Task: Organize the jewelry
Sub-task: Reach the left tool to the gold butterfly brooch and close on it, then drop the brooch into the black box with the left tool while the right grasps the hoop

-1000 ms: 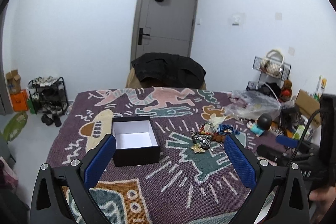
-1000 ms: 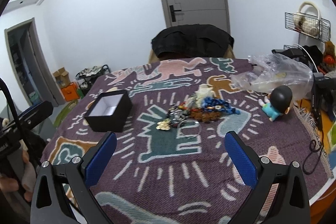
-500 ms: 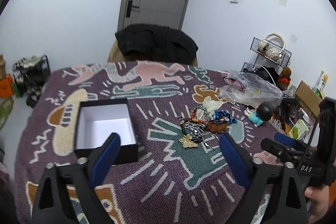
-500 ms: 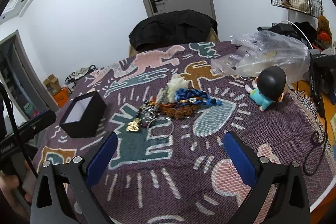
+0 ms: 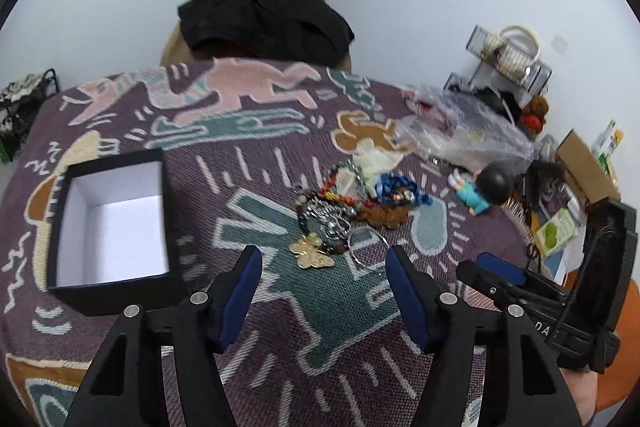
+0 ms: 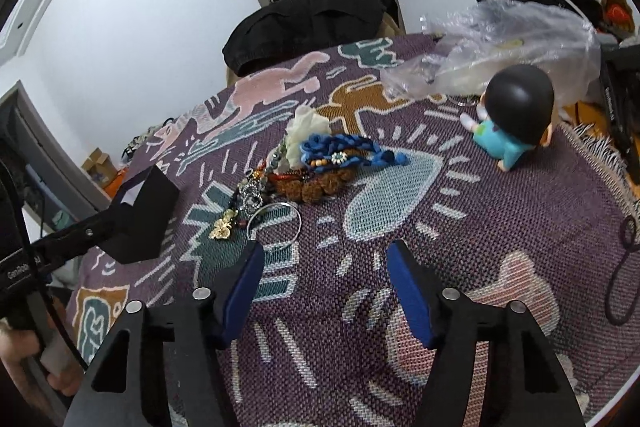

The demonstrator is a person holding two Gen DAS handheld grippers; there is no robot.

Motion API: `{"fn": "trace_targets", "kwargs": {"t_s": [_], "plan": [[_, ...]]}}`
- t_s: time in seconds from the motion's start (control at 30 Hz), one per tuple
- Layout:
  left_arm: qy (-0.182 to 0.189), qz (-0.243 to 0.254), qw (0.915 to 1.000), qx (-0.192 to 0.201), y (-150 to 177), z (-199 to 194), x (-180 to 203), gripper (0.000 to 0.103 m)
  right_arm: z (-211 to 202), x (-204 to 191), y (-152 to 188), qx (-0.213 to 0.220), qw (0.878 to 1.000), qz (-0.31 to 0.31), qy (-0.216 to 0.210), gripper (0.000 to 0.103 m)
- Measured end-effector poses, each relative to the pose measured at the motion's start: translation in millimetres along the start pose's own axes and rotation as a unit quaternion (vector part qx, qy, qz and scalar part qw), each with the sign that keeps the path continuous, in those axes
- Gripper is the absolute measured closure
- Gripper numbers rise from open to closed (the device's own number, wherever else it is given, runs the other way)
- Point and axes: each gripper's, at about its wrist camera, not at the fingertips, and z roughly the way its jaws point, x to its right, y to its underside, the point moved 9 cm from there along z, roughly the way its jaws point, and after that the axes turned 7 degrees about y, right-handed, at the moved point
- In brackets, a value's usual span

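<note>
Jewelry pile (image 5: 344, 215), one black box (image 5: 112, 223), two claws

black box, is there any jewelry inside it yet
No, the black box shows only its bare white inside, and the jewelry pile lies on the cloth beside it.

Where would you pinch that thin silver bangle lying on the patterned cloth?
Probably the silver bangle at its near rim, from above: it lies flat, that arc rests on bare cloth, while the far side touches the jewelry pile. One finger inside the ring, one outside.
</note>
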Motion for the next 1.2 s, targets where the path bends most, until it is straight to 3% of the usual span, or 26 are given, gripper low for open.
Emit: {"fn": "trace_targets", "kwargs": {"t_s": [0.17, 0.5, 0.6, 0.8, 0.87, 1.03, 1.2], "plan": [[-0.007, 0.001, 0.9992, -0.040, 4.7, 29.7, 4.5, 0.044, 12.5, -2.6, 3.6, -0.022, 1.000, 0.008, -0.021, 0.051], [-0.054, 0.016, 0.9950, -0.083, 18.2, 66.6, -9.3, 0.047, 14.3, 4.1, 4.5, -0.026, 0.999, 0.014, -0.016, 0.051], [-0.052, 0.005, 0.9944, -0.092, 24.3, 76.3, -16.3, 0.050, 15.1, 5.5, 3.4, -0.026, 0.999, 0.016, -0.014, 0.051], [-0.060, 0.025, 0.9952, -0.073, 19.5, 81.9, -16.1, 0.051, 22.4, -7.5, 3.0, -0.034, 0.999, 0.000, -0.011, 0.051], [-0.069, 0.032, 0.9945, -0.073, 18.8, 82.1, -17.4, 0.070, 27.3, -11.7, 3.2, -0.040, 0.999, -0.004, -0.007, 0.051], [-0.054, 0.014, 0.9963, -0.066, 15.9, 70.5, -23.9, 0.070, 36.9, -21.6, 4.4, -0.054, 0.998, -0.019, -0.010, 0.050], [-0.046, 0.015, 0.9978, -0.046, 6.2, 49.1, -23.5, 0.070, 46.1, -33.0, 4.4, -0.067, 0.997, -0.027, -0.021, 0.034]]}}
